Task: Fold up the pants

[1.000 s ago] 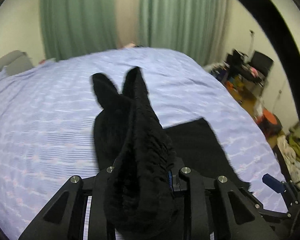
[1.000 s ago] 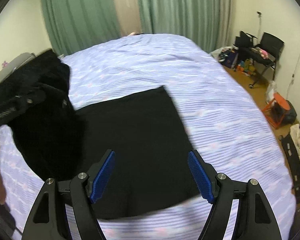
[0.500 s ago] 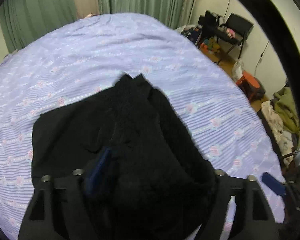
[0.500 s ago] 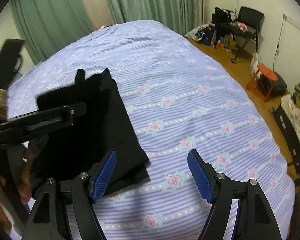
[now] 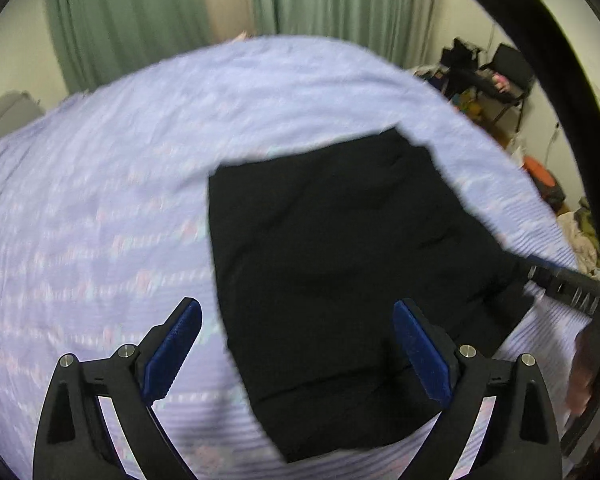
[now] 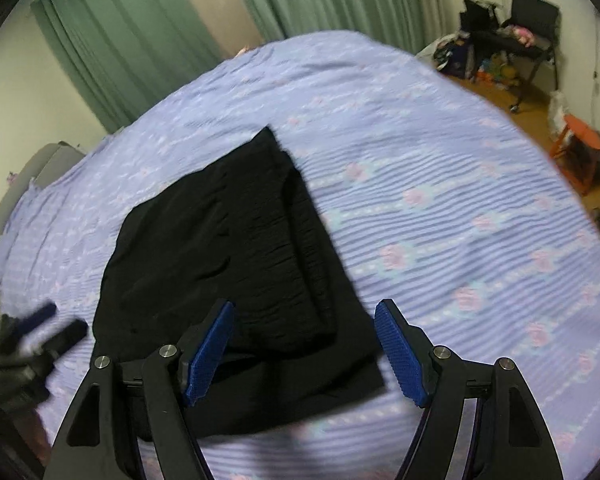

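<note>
The black pants (image 5: 332, 272) lie folded into a flat, roughly rectangular stack on the lilac bedspread (image 5: 100, 184). In the right wrist view the pants (image 6: 220, 248) show a narrower top layer over a wider bottom layer. My left gripper (image 5: 300, 344) is open and empty, hovering above the pants' near edge. My right gripper (image 6: 306, 348) is open and empty above the pants' near right corner. The right gripper shows at the right edge of the left wrist view (image 5: 568, 292); the left gripper shows blurred at the left of the right wrist view (image 6: 40, 332).
The bed (image 6: 440, 184) has a flowered lilac cover. Green curtains (image 5: 140, 20) hang behind it. A chair and clutter (image 6: 512, 36) and an orange stool (image 6: 580, 148) stand on the floor to the right. A grey pillow (image 6: 40, 168) lies at the far left.
The left gripper has let go of the pants' bunched part, which now lies folded over the rest. The left jaws have opened and pulled back. The right gripper shifted back over the pants.
</note>
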